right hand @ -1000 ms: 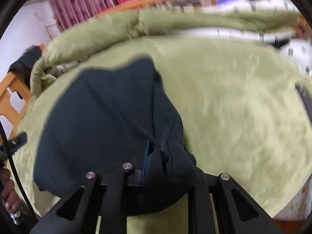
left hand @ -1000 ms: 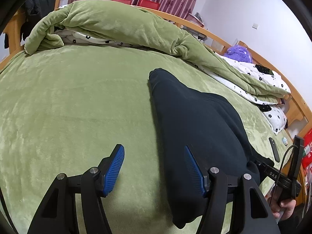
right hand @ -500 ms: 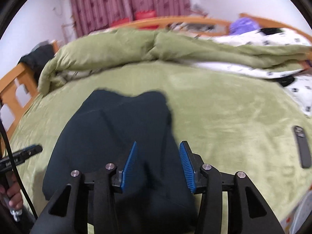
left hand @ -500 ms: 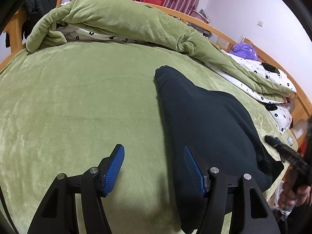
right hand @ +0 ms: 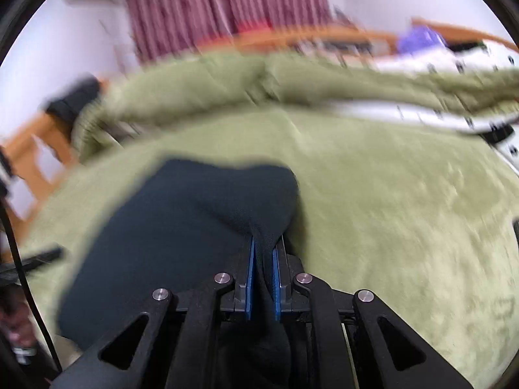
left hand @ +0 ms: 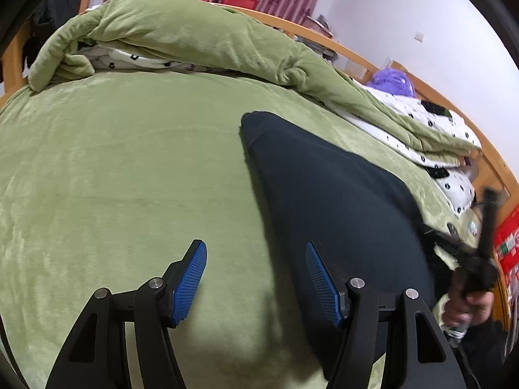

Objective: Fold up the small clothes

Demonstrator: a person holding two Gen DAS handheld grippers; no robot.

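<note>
A dark navy garment (left hand: 334, 201) lies on the green bedspread (left hand: 113, 168); it also shows in the right wrist view (right hand: 181, 223). My left gripper (left hand: 256, 280) is open and empty, low over the bed at the garment's left edge; its right finger (left hand: 321, 282) is over the cloth. My right gripper (right hand: 263, 272) is shut on a pinched fold of the garment's near right edge, lifting it slightly. In the left wrist view the right gripper (left hand: 476, 259) appears blurred at the far right, held by a hand.
A rolled green duvet (left hand: 181, 35) with white patterned lining lies across the far side of the bed. A wooden bed frame (left hand: 356, 58) runs behind it. A purple plush (left hand: 392, 81) and dark remotes (left hand: 433, 108) sit at the far right.
My right gripper opened, then closed on a fold at the garment's near right edge and is moving, blurring its view. My left gripper stayed open, nearly still.
</note>
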